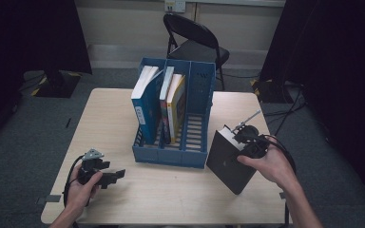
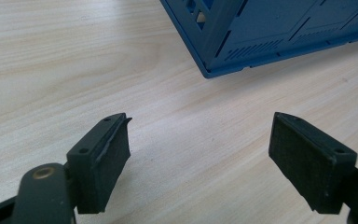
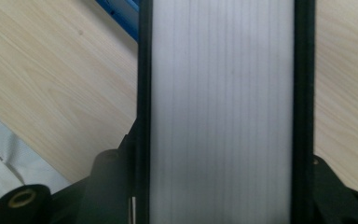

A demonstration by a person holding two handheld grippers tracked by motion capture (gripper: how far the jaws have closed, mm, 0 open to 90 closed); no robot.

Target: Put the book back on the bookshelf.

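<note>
A thick black book (image 1: pixel 228 161) with white page edges (image 3: pixel 221 93) is tilted above the table's right side, and my right gripper (image 1: pixel 247 140) is shut on it, one jaw against each cover. In the right gripper view the gripper (image 3: pixel 221 186) holds the book across its thickness. A blue three-slot file rack (image 1: pixel 171 156) stands mid-table. A blue book (image 1: pixel 145 102) fills its left slot, two thinner books (image 1: pixel 171 99) its middle slot, and the right slot holds nothing. My left gripper (image 1: pixel 114 171) rests open low at the table's front left, its jaws (image 2: pixel 200 149) wide apart over bare wood.
The rack's corner (image 2: pixel 270 37) lies ahead of the left gripper. The wooden table (image 1: pixel 119 118) has free room left of and in front of the rack. A black folding chair (image 1: pixel 195 40) stands behind the table. Cables lie on the floor at the right.
</note>
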